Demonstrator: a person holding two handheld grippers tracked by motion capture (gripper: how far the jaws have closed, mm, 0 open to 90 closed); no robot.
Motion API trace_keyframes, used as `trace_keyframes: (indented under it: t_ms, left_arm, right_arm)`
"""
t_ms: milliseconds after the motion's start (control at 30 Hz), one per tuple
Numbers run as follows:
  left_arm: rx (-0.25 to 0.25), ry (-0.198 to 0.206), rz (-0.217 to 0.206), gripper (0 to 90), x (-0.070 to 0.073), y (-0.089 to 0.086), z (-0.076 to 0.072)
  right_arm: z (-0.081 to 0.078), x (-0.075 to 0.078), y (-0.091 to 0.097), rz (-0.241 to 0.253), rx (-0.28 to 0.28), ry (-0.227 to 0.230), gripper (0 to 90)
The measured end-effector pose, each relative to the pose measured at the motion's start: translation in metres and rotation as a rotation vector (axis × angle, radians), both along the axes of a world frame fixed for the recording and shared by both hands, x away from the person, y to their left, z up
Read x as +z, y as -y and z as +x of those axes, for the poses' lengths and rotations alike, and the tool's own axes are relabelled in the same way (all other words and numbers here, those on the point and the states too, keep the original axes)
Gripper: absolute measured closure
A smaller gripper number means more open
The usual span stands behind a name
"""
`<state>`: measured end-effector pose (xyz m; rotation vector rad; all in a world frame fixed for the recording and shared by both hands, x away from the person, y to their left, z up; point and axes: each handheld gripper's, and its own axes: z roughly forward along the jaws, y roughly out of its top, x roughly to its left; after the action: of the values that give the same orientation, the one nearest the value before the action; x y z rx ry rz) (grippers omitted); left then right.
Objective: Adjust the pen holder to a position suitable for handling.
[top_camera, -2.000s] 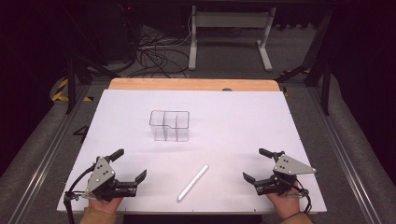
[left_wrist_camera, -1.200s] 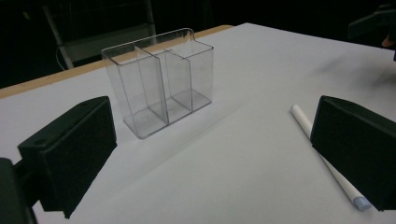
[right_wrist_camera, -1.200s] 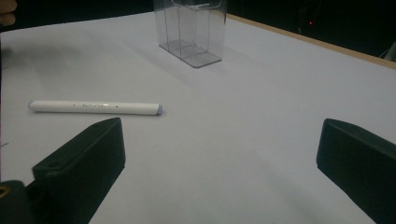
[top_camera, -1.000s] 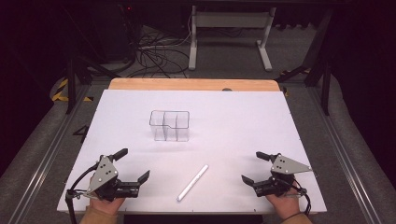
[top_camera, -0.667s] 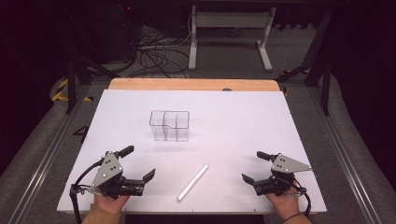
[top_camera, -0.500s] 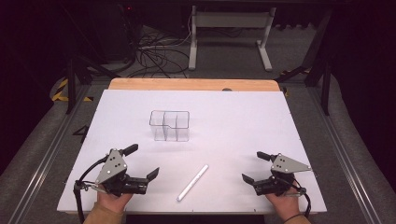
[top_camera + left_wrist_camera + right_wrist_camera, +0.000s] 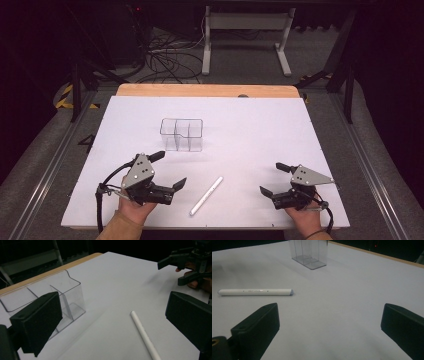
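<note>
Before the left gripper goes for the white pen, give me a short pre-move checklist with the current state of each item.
1. Left gripper open wide enough for the pen: ok, fingers spread well apart.
2. White pen free to grasp: ok, it lies flat on the white table, touching nothing.
3. Path from left gripper to pen unobstructed: ok.
4. Clear organizer upright with open compartments: ok; it looks empty.
5. Right gripper out of the way: ok, open and apart from the pen.
6. Pen centred between the left fingers: not ok, in the left gripper view it sits nearer the right-hand finger.
</note>
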<state>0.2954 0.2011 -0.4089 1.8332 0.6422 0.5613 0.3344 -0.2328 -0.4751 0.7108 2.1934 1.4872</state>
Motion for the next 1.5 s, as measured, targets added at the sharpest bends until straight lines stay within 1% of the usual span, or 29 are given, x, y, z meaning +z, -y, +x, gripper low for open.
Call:
trace_keyframes:
  t_ms: [67,133,200,267,300,333,433,467,500,600,667,700,733,767,800,833,867,900,967,1100,1167,1200,1233,1267,1300,1400,1433,1467,1500]
  left_arm:
    - [-0.004,0.001,0.009,1.5,0.001,0.004,0.001]
    - [-0.013,-0.014,0.001,1.5,0.001,0.009,0.002]
    - [-0.023,-0.019,-0.003,1.6,0.002,0.014,0.004]
    - [-0.028,-0.020,-0.001,1.6,0.003,0.016,0.004]
    - [-0.033,-0.014,0.005,1.6,0.004,0.021,0.005]
    - [-0.042,-0.019,0.006,1.6,0.004,0.023,0.005]
    - [-0.058,-0.032,-0.007,1.6,0.005,0.031,0.006]
    - [-0.063,-0.034,-0.005,1.6,0.005,0.033,0.006]
    - [-0.066,-0.026,0.002,1.6,0.005,0.033,0.006]
    - [-0.073,-0.038,0.001,1.5,0.005,0.037,0.007]
    - [-0.071,-0.034,0.007,1.4,0.005,0.037,0.007]
    - [-0.074,-0.054,-0.007,1.4,0.004,0.038,0.007]
    - [-0.076,-0.061,-0.001,1.5,0.004,0.039,0.007]
    - [-0.068,-0.058,0.014,1.5,0.005,0.039,0.007]
    - [-0.066,-0.079,0.017,1.6,0.005,0.040,0.007]
    - [-0.053,-0.087,0.032,1.7,0.006,0.041,0.008]
    - [-0.049,-0.112,0.026,1.7,0.006,0.042,0.008]
    - [-0.048,-0.129,0.021,1.8,0.007,0.043,0.008]
    - [-0.068,-0.163,0.008,2.2,0.009,0.046,0.008]
    - [-0.084,-0.210,0.022,3.3,0.014,0.053,0.006]
    - [-0.084,-0.232,0.026,4.5,0.017,0.056,0.006]
    - [-0.084,-0.232,0.026,5.6,0.017,0.056,0.006]
    - [-0.090,-0.254,0.026,6.7,0.018,0.060,0.007]
    - [-0.079,-0.255,0.044,7.3,0.019,0.061,0.007]
    - [-0.082,-0.279,0.039,7.7,0.019,0.063,0.007]
    - [-0.072,-0.314,0.052,8.6,0.020,0.068,0.009]
    - [-0.072,-0.314,0.052,8.9,0.020,0.068,0.009]
    - [-0.064,-0.332,0.070,9.5,0.020,0.071,0.011]
    - [-0.062,-0.339,0.078,9.5,0.020,0.072,0.012]
  right_arm:
    - [0.000,0.000,0.000,-0.001,0.002,0.001,2.5]
    - [0.000,0.000,0.000,-0.003,0.003,0.001,2.5]
    - [0.000,0.000,0.000,-0.003,0.003,0.000,2.5]
    - [0.000,0.000,0.000,-0.003,0.003,0.000,2.5]
    - [0.000,0.000,0.000,-0.003,0.003,0.000,2.5]
    - [0.000,0.000,0.000,-0.003,0.003,0.000,2.5]
    - [0.000,0.000,0.000,-0.004,0.004,-0.001,2.5]
    - [0.000,0.000,0.000,-0.005,0.004,-0.001,2.5]
    - [0.000,0.000,0.000,-0.003,0.004,-0.001,2.4]
    - [0.000,0.000,0.000,-0.004,0.006,-0.001,2.4]
    - [0.000,0.000,0.000,-0.004,0.006,-0.001,2.4]
    - [0.000,0.000,0.000,-0.003,0.005,-0.001,2.4]
    - [0.000,0.000,0.000,-0.003,0.004,-0.001,2.5]
    - [0.000,0.000,0.000,-0.003,0.005,-0.002,2.4]
    - [0.000,0.000,0.000,-0.003,0.004,-0.002,2.5]
    - [0.000,0.000,0.000,-0.004,0.004,-0.001,2.5]
    - [0.000,0.000,0.000,-0.003,0.004,-0.001,2.5]
    - [0.000,0.000,0.000,-0.004,0.006,0.000,2.5]
    - [0.000,0.000,0.000,-0.005,0.005,0.000,2.5]
    - [0.000,0.000,0.000,-0.005,0.006,0.001,2.5]
    - [0.000,0.000,0.000,-0.005,0.006,0.001,2.4]
    - [0.000,0.000,0.000,-0.005,0.006,0.001,2.4]
    - [0.000,0.000,0.000,-0.005,0.007,0.001,2.5]
    - [0.000,0.000,0.000,-0.004,0.008,0.001,2.5]
    - [0.000,0.000,0.000,-0.004,0.008,0.001,2.5]
    - [0.000,0.000,0.000,-0.004,0.009,0.001,2.4]
    - [0.000,0.000,0.000,-0.004,0.010,0.000,2.5]
    - [0.000,0.000,0.000,-0.004,0.011,0.000,2.4]
    - [0.000,0.000,0.000,-0.005,0.010,0.000,2.4]
